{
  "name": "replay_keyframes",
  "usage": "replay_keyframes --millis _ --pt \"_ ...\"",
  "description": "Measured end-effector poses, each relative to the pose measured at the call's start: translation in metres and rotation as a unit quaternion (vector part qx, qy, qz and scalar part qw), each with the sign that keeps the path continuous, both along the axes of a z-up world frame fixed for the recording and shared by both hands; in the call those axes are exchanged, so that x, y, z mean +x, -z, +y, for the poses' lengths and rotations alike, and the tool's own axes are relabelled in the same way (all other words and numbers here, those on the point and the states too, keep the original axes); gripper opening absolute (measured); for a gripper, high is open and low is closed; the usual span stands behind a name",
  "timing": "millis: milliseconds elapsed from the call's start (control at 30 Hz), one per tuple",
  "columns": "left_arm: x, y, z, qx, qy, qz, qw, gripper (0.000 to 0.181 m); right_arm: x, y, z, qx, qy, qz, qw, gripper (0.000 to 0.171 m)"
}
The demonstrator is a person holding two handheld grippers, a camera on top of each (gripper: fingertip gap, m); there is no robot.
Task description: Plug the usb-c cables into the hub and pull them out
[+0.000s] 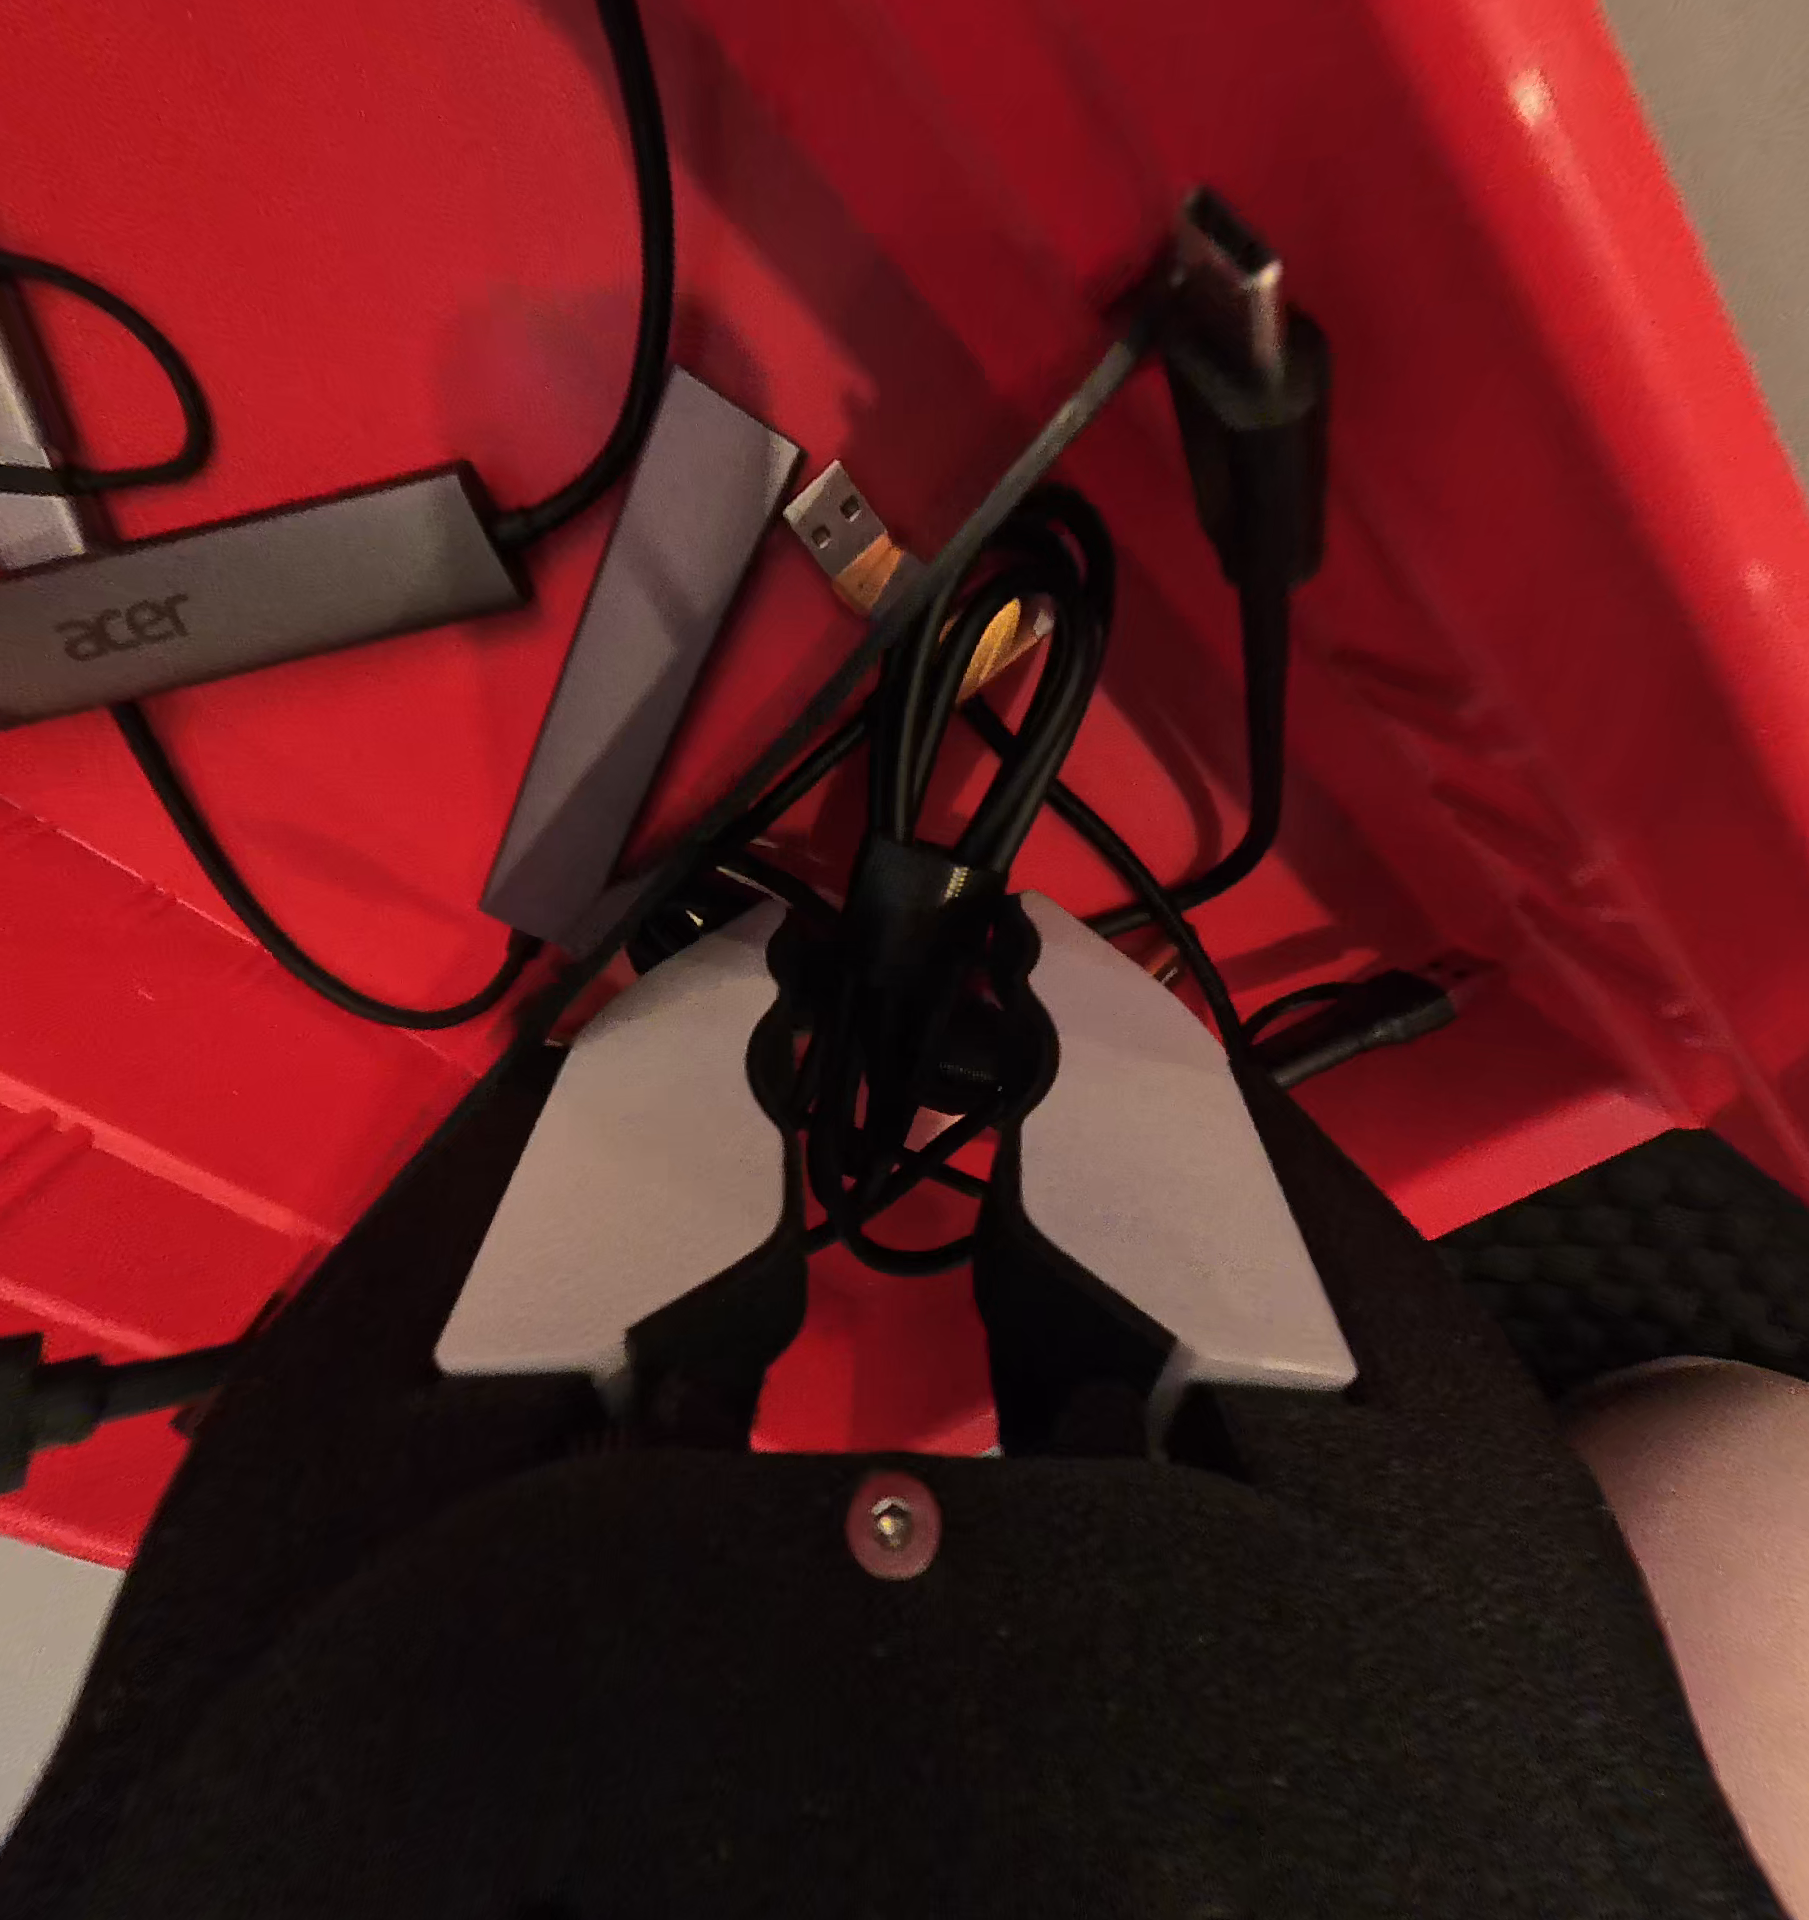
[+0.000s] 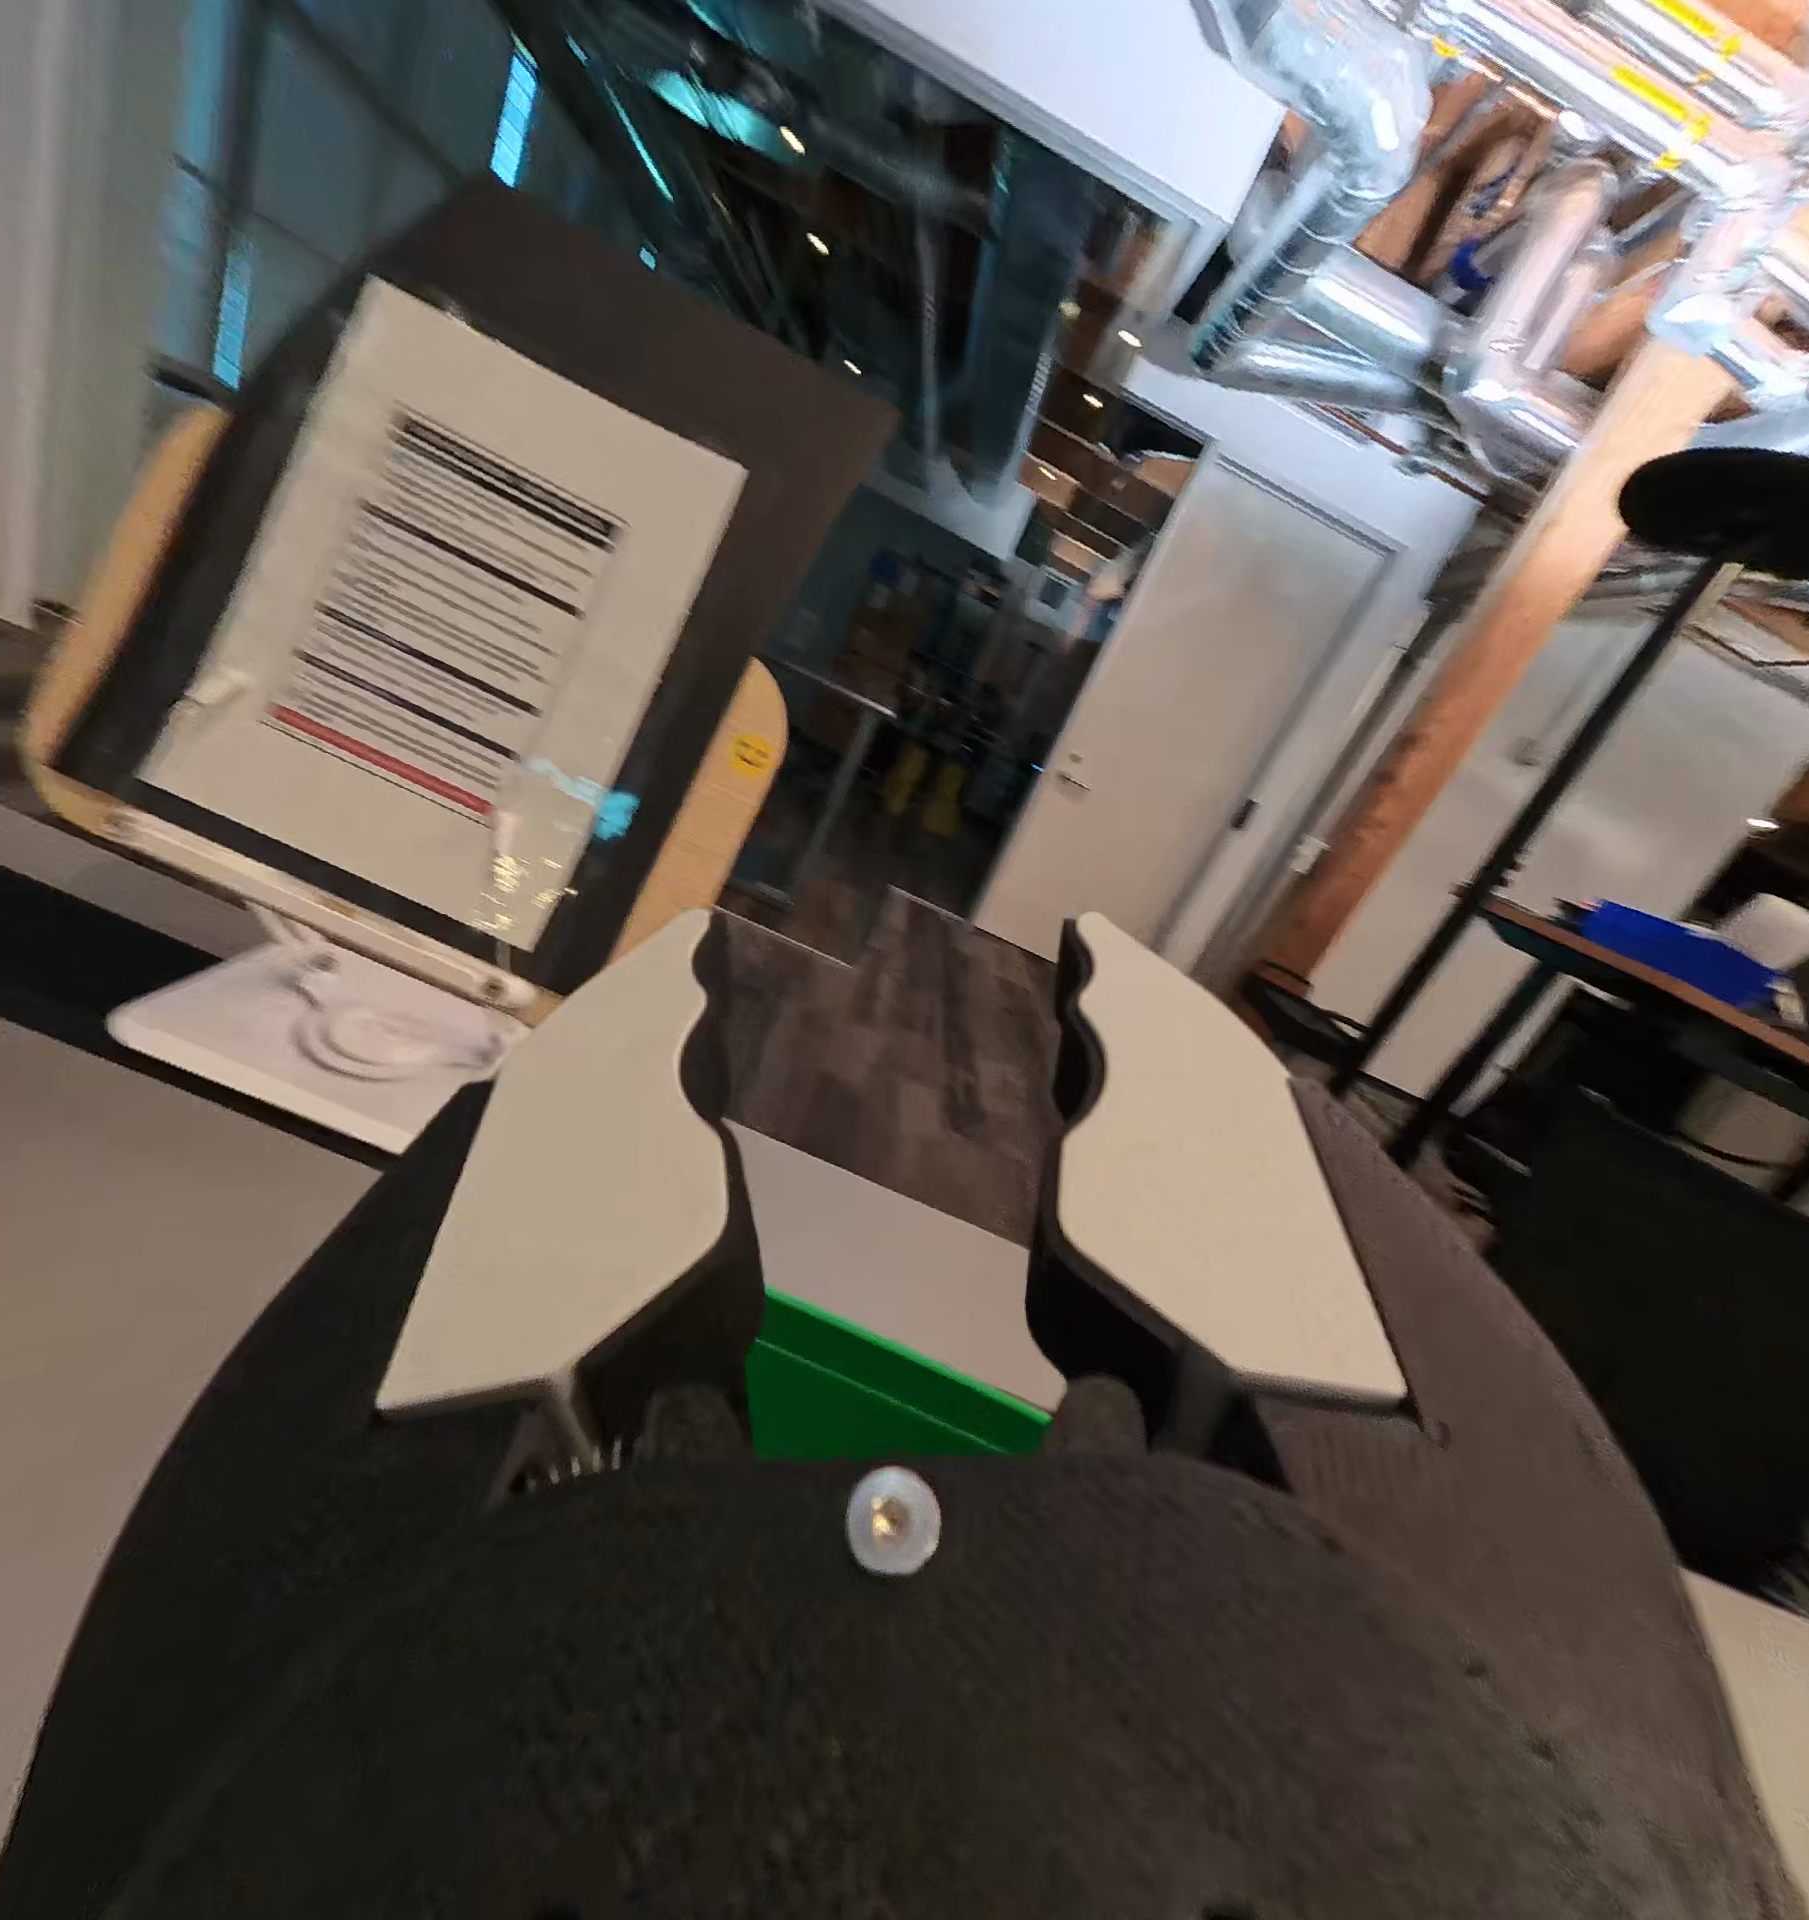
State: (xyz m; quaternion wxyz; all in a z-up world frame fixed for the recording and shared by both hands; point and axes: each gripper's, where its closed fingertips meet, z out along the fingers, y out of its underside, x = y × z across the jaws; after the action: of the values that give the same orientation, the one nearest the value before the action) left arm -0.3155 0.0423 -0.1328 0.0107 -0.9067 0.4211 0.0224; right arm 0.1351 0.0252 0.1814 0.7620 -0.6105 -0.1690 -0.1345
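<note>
In the left wrist view my left gripper (image 1: 900, 997) is shut on a coiled bundle of black cable (image 1: 973, 727) inside a red bin (image 1: 1451, 727). A grey hub (image 1: 640, 644) lies just left of the bundle, and a second grey hub (image 1: 225, 603) lies farther left. A black cable plug with a metal tip (image 1: 1243, 322) hangs at the upper right. A USB-A plug with an orange collar (image 1: 843, 530) lies beside the bundle. My right gripper (image 2: 884, 997) is open and empty, raised above a grey table (image 2: 100, 1247) and pointing into the room.
More black cables loop over the bin floor (image 1: 183, 831). Another plug (image 1: 1399, 1008) lies at the right. A hand (image 1: 1731, 1558) shows at the lower right. In the right wrist view a framed printed sheet (image 2: 443, 623) stands on the table, and a green bin edge (image 2: 879, 1392) shows below the fingers. Spacing between my two grippers at the tips: around 55 centimetres. From my left tips it is roughly 5 centimetres to the grey hub (image 1: 640, 644); from my right, 50 centimetres.
</note>
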Motion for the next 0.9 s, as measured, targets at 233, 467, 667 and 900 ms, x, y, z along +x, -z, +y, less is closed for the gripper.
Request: replay_keyframes --millis 233,467,667,900 --pt "-0.005 0.021 -0.014 -0.068 -0.001 0.052 0.996 0.029 -0.065 0.005 -0.032 -0.044 -0.314 0.069 0.946 0.053" --pt "-0.008 0.019 -0.016 -0.068 0.005 0.066 0.996 0.030 -0.072 -0.041 -0.121 -0.022 -0.677 0.257 0.690 0.030" --pt "-0.008 0.010 -0.019 -0.060 0.000 0.058 0.997 0.027 -0.072 -0.034 -0.110 -0.041 -0.654 0.260 0.709 0.025" --pt "-0.014 -0.011 -0.027 -0.030 -0.007 0.023 0.999 0.024 -0.106 -0.011 -0.101 -0.092 -0.611 0.177 0.766 0.025"
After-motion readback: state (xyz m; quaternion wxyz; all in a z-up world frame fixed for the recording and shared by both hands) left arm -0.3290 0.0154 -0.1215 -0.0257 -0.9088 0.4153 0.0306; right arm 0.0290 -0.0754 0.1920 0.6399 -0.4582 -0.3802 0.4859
